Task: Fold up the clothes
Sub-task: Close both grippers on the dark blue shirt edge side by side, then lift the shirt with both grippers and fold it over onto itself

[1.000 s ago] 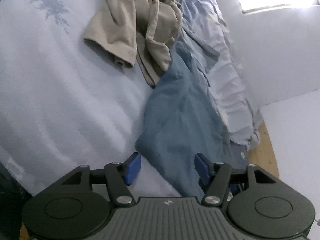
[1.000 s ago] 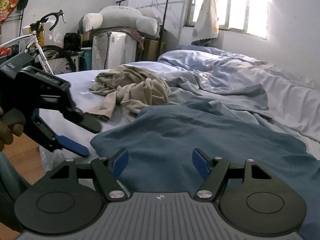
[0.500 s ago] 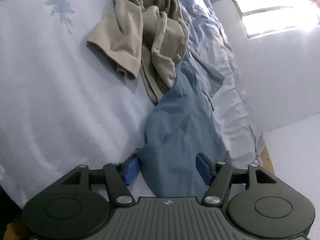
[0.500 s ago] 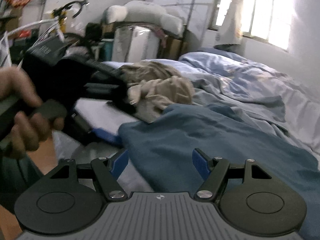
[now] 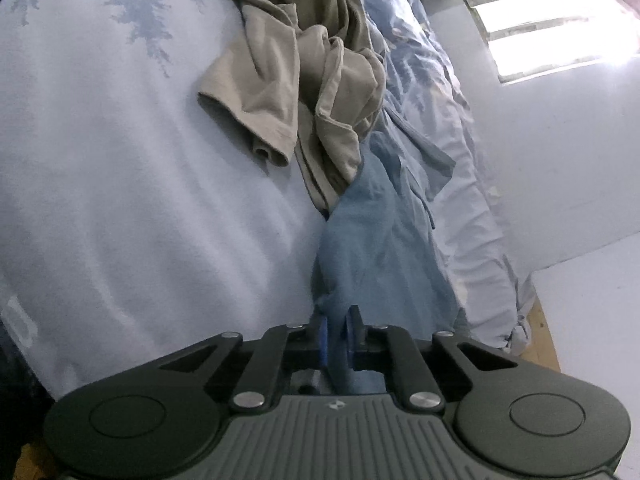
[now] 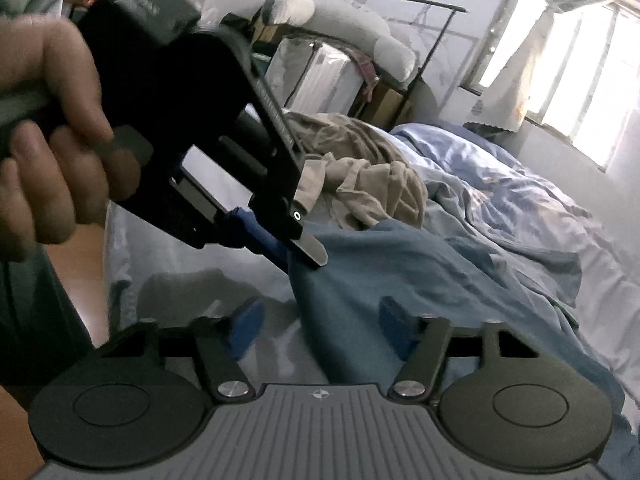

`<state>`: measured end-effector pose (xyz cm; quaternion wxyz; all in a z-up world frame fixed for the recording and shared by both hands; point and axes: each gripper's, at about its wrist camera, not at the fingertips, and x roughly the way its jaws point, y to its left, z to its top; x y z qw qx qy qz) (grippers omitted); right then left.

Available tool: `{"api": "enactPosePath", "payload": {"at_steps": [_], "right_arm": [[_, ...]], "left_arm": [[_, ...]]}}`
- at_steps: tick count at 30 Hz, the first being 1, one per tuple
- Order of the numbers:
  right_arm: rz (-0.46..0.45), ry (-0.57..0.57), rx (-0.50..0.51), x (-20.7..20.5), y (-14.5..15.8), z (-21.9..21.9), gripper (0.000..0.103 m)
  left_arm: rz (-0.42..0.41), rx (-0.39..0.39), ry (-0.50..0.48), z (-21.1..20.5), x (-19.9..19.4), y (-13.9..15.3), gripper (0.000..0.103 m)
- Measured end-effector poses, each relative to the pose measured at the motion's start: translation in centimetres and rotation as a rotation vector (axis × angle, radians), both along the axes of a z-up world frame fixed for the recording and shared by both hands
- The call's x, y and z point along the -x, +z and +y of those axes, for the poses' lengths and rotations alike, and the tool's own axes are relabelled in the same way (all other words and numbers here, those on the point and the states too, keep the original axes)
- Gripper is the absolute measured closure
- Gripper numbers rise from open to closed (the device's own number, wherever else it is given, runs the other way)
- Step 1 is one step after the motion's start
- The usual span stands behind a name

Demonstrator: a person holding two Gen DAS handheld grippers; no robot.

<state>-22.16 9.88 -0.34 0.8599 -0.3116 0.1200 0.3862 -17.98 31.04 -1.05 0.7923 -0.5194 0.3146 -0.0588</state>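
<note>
A blue garment lies on the bed near its front edge; it also shows in the right wrist view. My left gripper is shut on the garment's near corner, with cloth pinched between the blue pads. In the right wrist view the left gripper grips that corner and lifts it slightly. My right gripper is open, its jaws wide apart just above the garment's near edge. A crumpled beige garment lies farther back, touching the blue one, and shows in the right wrist view.
A pale blue bedsheet covers the bed. A rumpled light blue duvet lies to the right. A wooden floor shows beyond the bed edge. A bicycle, a clothes rack and boxes stand behind the bed, with a window at the right.
My left gripper moved onto the blue garment's corner and closed on it. The right gripper shifted closer to the left one and stays open.
</note>
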Motion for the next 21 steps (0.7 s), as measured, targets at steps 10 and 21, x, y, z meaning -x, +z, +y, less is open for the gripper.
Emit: {"api": "enactPosePath", "payload": {"at_steps": [10, 21], "right_arm": [[-0.077, -0.008, 0.078, -0.8, -1.1, 2.1, 0.098], [-0.039, -0.014, 0.028, -1.7, 0.2, 2.0, 0.100]], "left_arm": [[-0.013, 0.035, 0.014, 0.1, 0.2, -0.4, 0.096], [-0.047, 0.078, 0.041, -0.8, -0.1, -1.0, 0.056]]}}
